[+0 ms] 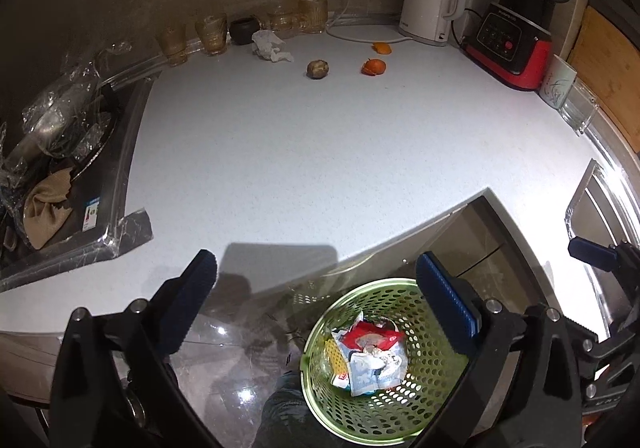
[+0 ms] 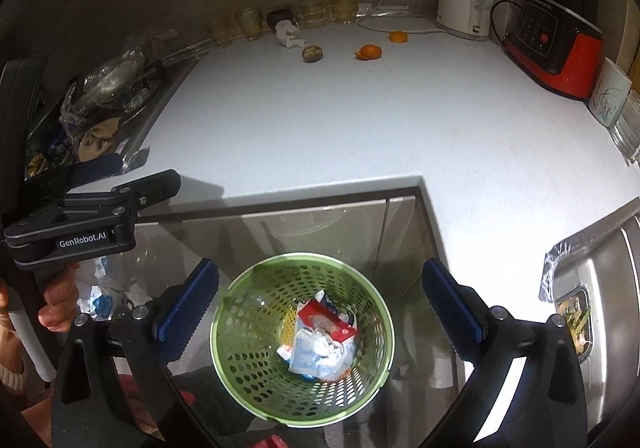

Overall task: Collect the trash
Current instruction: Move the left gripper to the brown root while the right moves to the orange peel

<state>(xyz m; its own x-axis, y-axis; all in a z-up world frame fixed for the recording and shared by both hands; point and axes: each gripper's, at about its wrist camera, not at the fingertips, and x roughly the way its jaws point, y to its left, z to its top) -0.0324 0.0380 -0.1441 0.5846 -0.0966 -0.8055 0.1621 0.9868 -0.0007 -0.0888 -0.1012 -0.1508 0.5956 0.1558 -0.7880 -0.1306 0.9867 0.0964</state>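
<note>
Along the desk's [image 1: 320, 151] back wall lie the crumpled tissue [image 1: 270, 45], brown fruit [image 1: 318, 68] and orange peels [image 1: 374, 66], far ahead of both grippers, left gripper [image 1: 316, 288] and right gripper [image 2: 320, 300], their fingers apart and empty above the green basket [image 2: 240, 328].

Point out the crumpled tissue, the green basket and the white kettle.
crumpled tissue [image 1: 270, 45], left wrist view, middle of the wad.
green basket [image 2: 240, 328], right wrist view, inner left wall.
white kettle [image 1: 428, 3], left wrist view, middle of the body.

White kettle [image 1: 430, 3] at one o'clock on bench [image 1: 320, 151], red-based blender [image 1: 516, 31] beside it, amber glasses [image 1: 212, 33] at eleven.
</note>
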